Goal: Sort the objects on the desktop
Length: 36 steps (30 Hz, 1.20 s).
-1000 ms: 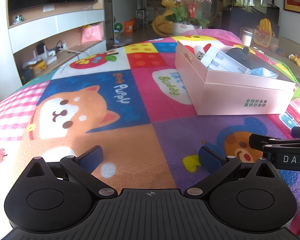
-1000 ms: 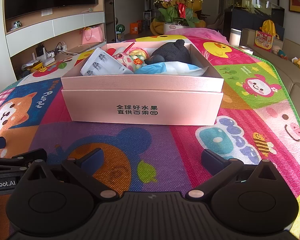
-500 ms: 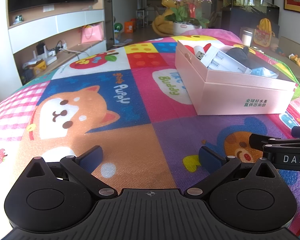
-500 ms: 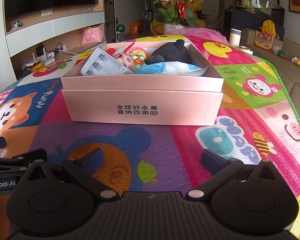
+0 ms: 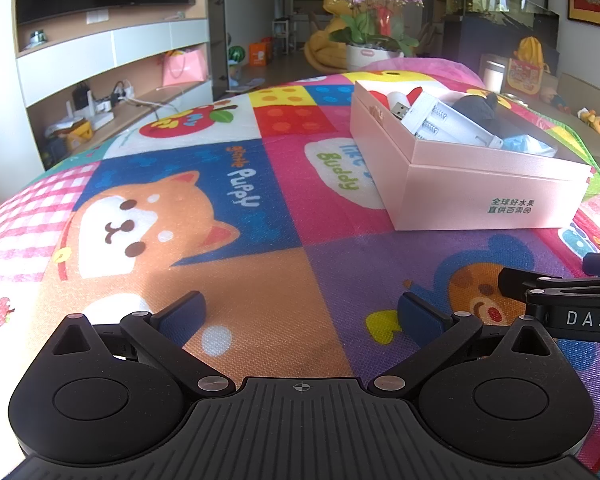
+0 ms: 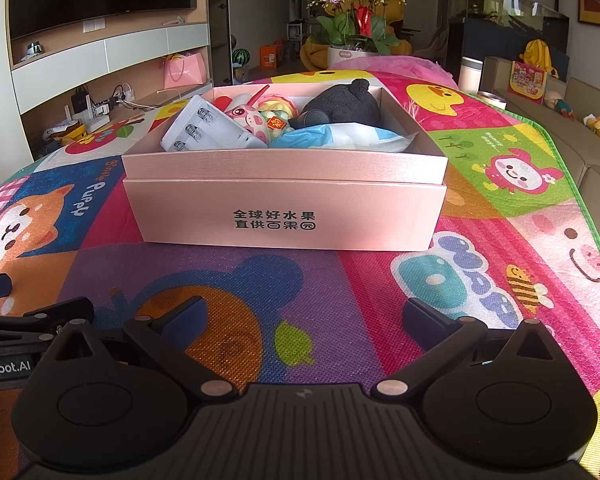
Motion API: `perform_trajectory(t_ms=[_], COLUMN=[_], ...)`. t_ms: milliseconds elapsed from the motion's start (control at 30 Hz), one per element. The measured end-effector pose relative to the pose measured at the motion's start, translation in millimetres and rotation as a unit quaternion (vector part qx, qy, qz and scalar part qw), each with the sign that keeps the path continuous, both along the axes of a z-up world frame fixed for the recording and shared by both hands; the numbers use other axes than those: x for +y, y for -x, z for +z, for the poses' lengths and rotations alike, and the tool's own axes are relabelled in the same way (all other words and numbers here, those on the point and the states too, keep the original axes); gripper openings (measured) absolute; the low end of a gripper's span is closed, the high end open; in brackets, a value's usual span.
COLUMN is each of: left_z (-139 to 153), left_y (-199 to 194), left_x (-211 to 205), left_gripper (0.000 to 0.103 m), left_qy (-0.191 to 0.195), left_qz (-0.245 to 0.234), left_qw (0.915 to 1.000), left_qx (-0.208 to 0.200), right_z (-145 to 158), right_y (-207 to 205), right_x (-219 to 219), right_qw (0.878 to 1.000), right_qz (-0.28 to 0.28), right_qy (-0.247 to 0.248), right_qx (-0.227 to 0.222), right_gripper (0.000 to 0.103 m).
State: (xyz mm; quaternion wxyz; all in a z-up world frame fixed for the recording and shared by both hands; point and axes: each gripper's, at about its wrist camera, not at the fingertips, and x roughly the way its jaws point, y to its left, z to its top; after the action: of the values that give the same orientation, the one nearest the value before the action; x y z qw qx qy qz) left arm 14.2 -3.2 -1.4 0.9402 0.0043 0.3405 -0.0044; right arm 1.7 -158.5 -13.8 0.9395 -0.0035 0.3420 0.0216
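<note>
left gripper: the black two-finger left gripper [image 5: 300, 314] sits low over the colourful cartoon-print play mat [image 5: 204, 216], its blue-padded fingers [image 5: 182, 312] spread wide apart with nothing between them; it also shows at the left edge of the right wrist view [image 6: 32, 320].
right gripper: the black two-finger right gripper [image 6: 302, 318] is released as well, pads wide apart and empty, over the purple square with the orange bear; part of it shows at the right edge of the left wrist view [image 5: 560, 292].
mat: covers the whole surface; a shiba dog with the word "puppy" lies to the left, a yellow duck and a pink-haired face to the right.
box: the open pale pink cardboard box with dark chinese print on its front [image 6: 284, 212] stands on the mat straight ahead of the right gripper and ahead and to the right of the left one [image 5: 480, 196], well apart from both.
box, left part: a white plastic battery charger with three slots [image 6: 204, 130] leans tilted against the left wall.
box, middle: a pink and white cartoon pig toy [image 6: 248, 120] sits just beside the charger, with a round multicoloured candy-like item [image 6: 278, 112] behind it.
box, right part: a dark grey fuzzy plush [image 6: 344, 106] rests at the back, and a blue and white plastic packet [image 6: 340, 140] lies in front of it.
background: a white pot of purple orchids [image 6: 356, 12] stands beyond the mat's far end.
</note>
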Motion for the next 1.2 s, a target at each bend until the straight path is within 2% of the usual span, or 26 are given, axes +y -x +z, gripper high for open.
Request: perform_trajectory(t_ms=[800, 967, 1067, 1200], left_z=[-0.6, 1.4, 1.4, 1.0], left_y=[0.2, -0.8, 2.9, 3.7], left_x=[1.3, 6.5, 2.7, 6.2], left_gripper=[0.103, 0.103, 0.103, 0.103], left_qy=[-0.006, 0.008, -0.006, 0.003], left_qz=[0.000, -0.001, -0.003, -0.006], left_qw=[1.0000, 0.9999, 0.9999, 1.0000], left_qx=[0.000, 0.009, 0.009, 0.007], right_z=[0.1, 0.2, 0.2, 0.1], right_y=[0.3, 0.1, 0.2, 0.2], right_x=[0.0, 0.0, -0.1, -0.1], right_qw=[1.000, 1.000, 1.000, 1.000], right_qz=[0.000, 0.000, 0.000, 0.000], right_qy=[0.000, 0.000, 0.000, 0.000], right_qx=[0.000, 0.000, 0.000, 0.000], right_gripper=[0.103, 0.103, 0.103, 0.103])
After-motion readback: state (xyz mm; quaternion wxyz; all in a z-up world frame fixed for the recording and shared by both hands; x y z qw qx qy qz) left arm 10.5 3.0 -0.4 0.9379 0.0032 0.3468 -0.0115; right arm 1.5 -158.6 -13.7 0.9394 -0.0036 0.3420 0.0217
